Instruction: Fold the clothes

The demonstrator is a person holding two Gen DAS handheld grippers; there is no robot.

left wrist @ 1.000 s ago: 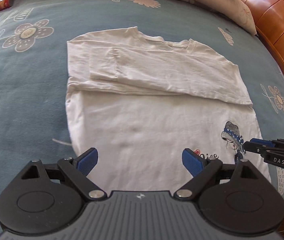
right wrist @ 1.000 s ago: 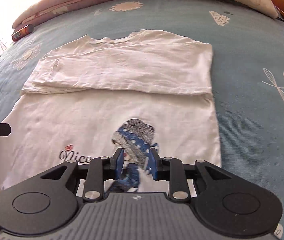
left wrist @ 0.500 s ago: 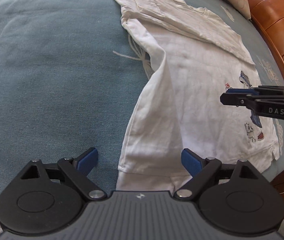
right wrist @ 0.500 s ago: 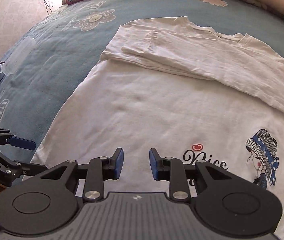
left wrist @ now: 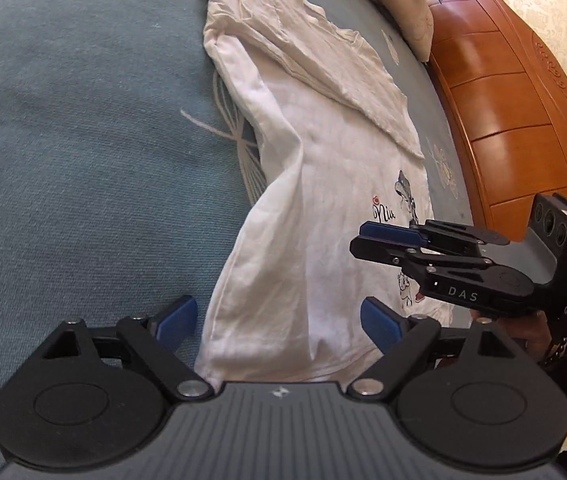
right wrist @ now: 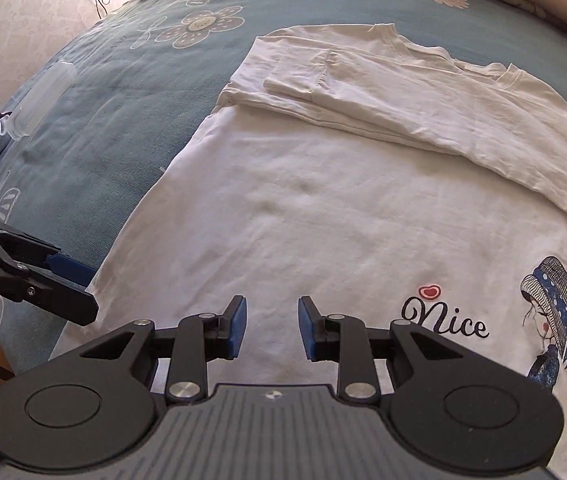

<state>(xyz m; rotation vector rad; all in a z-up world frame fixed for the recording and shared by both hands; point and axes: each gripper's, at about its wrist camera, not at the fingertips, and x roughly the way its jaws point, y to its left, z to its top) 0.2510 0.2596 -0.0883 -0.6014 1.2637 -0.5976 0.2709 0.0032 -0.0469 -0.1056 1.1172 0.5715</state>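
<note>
The white shirt [right wrist: 323, 208] lies flat on the blue bed [left wrist: 63, 140], sleeves already folded in. Our left gripper [left wrist: 279, 320] stands wide open at the hem corner, the right gripper [right wrist: 271, 328] partly open — both empty. We should pinch only the hem edge — evenly.

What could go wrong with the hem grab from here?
1. Left gripper stands wide over the white shirt's bottom corner; it may pinch the blue bedspread too.
2. Right gripper, jaws narrower, hovers mid-hem, so it might catch one layer.
3. Lifting unevenly could undo the folded sleeves.
</note>
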